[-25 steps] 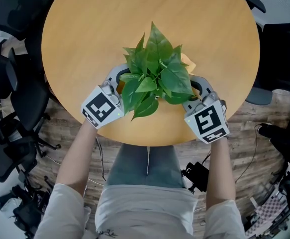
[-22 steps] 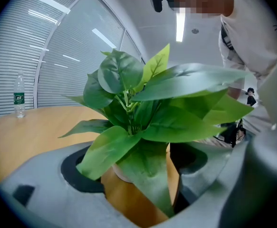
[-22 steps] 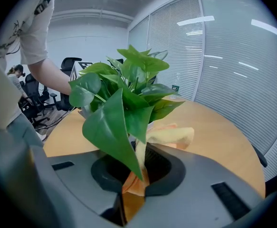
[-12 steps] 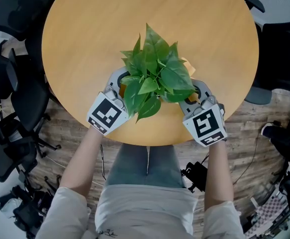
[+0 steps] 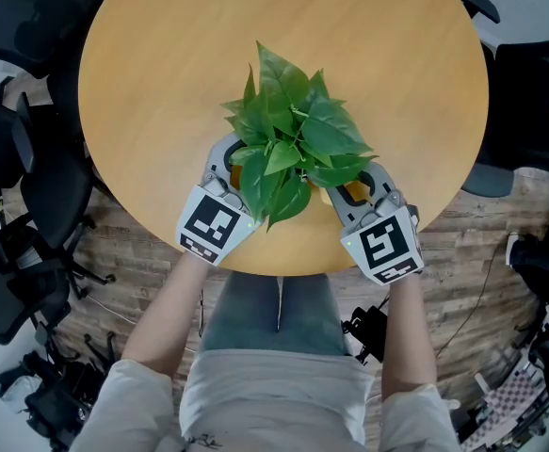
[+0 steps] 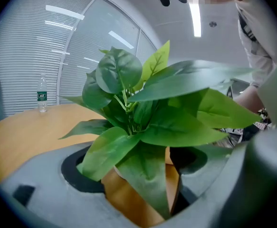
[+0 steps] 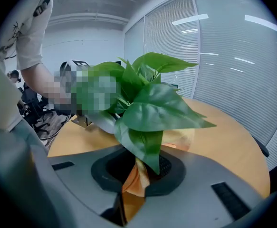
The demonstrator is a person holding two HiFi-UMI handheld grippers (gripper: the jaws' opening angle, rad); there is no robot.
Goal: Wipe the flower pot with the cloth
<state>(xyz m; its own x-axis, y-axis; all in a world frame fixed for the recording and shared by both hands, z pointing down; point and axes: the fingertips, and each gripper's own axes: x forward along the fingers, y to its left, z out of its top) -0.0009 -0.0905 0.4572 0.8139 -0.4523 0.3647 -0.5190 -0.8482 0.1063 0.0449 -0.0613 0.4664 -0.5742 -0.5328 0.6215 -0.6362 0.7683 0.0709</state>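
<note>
Round wooden table (image 5: 161, 55), left tool (image 5: 225, 163) gripping flower pot (image 6: 124, 194), right tool (image 5: 354, 188) pinching orange cloth (image 7: 134, 182) beside it.

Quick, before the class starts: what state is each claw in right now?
Left claw: closed on the pot.
Right claw: closed on the cloth.

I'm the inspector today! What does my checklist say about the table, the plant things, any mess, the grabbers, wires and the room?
Surface: round wooden table under the leafy green plant.
Job's things: orange-brown flower pot beneath the leaves; orange cloth.
Clutter: clear plastic water bottle, far off.
Grippers: left gripper grips the pot; right gripper pinches the cloth.
Cables: black cables on the floor.
Surroundings: black office chairs, wooden plank floor, window blinds.
</note>
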